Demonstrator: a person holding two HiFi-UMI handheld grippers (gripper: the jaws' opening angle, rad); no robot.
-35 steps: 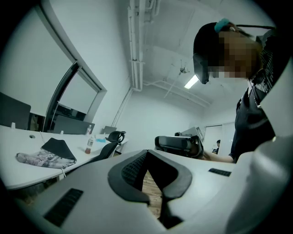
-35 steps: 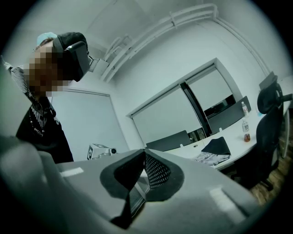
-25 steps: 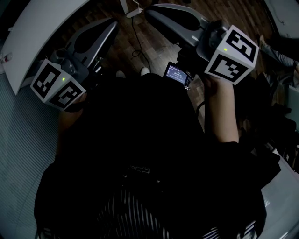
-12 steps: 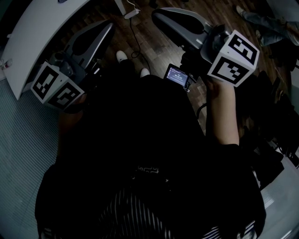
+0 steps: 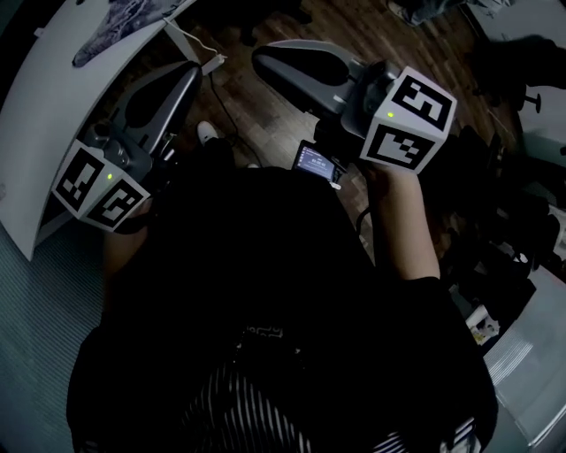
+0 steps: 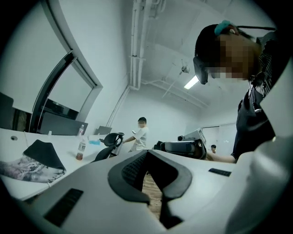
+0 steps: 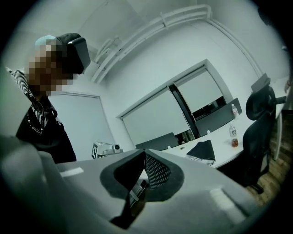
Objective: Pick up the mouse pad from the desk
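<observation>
Left gripper (image 6: 147,154) and right gripper (image 7: 145,154): the 2 jaws of each are pressed together at the tips, with nothing between them. The patterned mouse pad (image 5: 124,26) lies on the white desk (image 5: 53,115), well apart from both grippers, beyond the left one.

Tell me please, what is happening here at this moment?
A person holds a gripper in each hand, both raised level above the wooden floor. The left gripper and the right gripper each have their jaws together with nothing between them. The patterned mouse pad lies on the white desk, apart from both grippers and not yet touched. The pickup has not begun.
</observation>
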